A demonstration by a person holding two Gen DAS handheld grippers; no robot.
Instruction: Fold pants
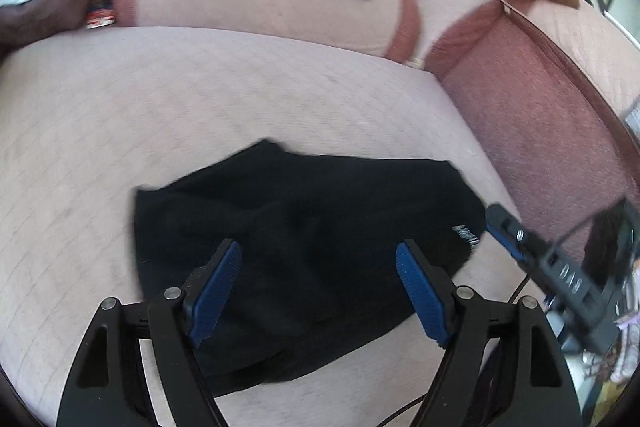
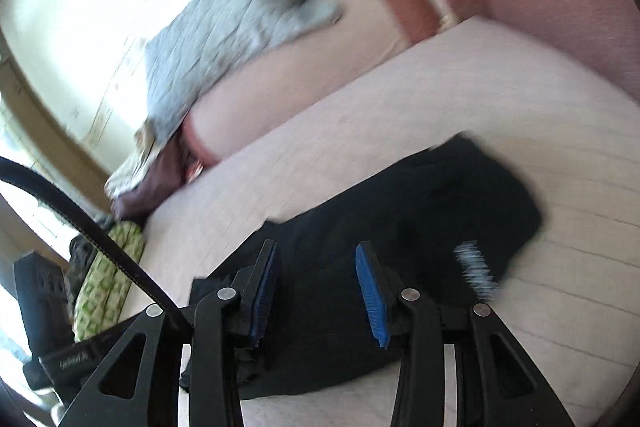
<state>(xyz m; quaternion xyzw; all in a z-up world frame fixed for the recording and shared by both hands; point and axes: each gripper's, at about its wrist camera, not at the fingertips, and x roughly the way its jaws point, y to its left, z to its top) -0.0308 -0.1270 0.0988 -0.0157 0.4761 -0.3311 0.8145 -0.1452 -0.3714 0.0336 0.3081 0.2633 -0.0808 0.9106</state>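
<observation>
The black pants (image 1: 304, 239) are seen bunched into a compact, roughly folded bundle on the pale quilted seat of the sofa (image 1: 120, 115), toward its front edge and well apart from the backrest cushion. Relative to the pants, the left gripper (image 1: 318, 291) is held just above and in front of the bundle, with the fabric lying directly ahead between its blue pads (image 1: 216, 291). The long axis of the bundle is laid across the left gripper's line of sight, with a white label (image 1: 466, 235) at the end nearest the right gripper (image 2: 316, 291). In the right wrist view the pants (image 2: 400, 227) are found straight ahead and slightly to the right. Both tools appear about equally near.

The jaws of the left gripper are spread wide and nothing is pinched. The right gripper's jaws are parted less widely, and no cloth is seen caught between them; contact with the fabric beneath cannot be told.
</observation>
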